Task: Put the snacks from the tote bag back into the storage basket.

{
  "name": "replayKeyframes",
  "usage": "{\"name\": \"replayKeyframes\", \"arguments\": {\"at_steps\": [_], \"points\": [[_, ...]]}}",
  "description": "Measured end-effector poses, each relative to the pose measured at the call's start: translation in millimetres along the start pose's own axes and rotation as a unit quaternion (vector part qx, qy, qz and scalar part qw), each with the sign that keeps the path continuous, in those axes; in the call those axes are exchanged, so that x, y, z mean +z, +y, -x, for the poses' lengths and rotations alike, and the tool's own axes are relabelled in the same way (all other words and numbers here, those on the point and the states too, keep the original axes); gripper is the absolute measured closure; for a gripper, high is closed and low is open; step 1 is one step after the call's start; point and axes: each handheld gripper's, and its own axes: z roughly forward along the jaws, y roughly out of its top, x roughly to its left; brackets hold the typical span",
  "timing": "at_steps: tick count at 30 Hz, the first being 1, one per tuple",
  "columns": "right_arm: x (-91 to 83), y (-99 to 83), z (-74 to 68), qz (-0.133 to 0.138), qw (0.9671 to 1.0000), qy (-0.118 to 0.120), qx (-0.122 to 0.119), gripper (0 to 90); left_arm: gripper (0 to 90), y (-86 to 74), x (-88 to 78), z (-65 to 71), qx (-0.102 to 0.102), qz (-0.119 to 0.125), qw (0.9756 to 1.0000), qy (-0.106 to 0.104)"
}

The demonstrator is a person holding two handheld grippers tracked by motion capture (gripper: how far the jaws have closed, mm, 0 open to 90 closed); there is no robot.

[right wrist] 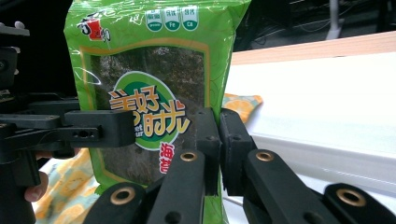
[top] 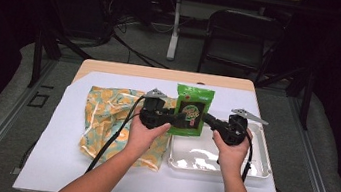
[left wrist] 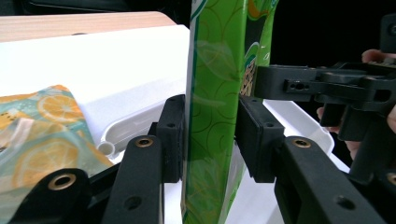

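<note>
Left gripper and right gripper meet at the centre of the high view, each in a hand, with the green seaweed packet held upright between them above the table. A white tray lies at lower right of centre, an orange-patterned cloth bag at centre left.

Seen from the left gripper view, the packet stands edge-on in the middle of the frame between this gripper's jaws; one pad touches it, the other stands off, so the jaws are apart and not pressing. The right gripper pinches the packet from the right edge of the frame. The tray sits behind, the bag at lower left.

Looking along the right gripper view, the packet fills the upper left, its right edge clamped between this gripper's closed jaws at lower centre. The left gripper reaches in from the left.
</note>
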Motion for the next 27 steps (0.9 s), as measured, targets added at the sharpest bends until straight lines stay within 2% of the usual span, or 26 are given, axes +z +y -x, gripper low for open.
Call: {"name": "replayKeyframes", "arguments": {"at_steps": [3, 18, 24, 27], "points": [[-4.9, -0.8, 2.3, 0.004, 0.9999, -0.014, -0.006, 88.1, 62.7, -0.4, 5.9, 1.6, 0.0, 0.0, 1.0, -0.003], [-13.5, -10.7, 12.9, 0.004, 0.9987, -0.049, -0.009, 88.8, 60.2, -5.2, 27.0, 3.7, 0.0, -0.018, 0.9998, -0.002], [-13.7, -15.7, 18.7, -0.004, 0.9981, -0.06, -0.006, 88.9, 60.4, -8.5, 35.8, 3.7, -0.006, -0.029, 0.9996, 0.002], [-13.1, -18.3, 21.8, -0.007, 0.9976, -0.069, -0.005, 88.9, 60.5, -10.9, 40.1, 4.2, 0.0, -0.036, 0.9993, 0.011]]}}
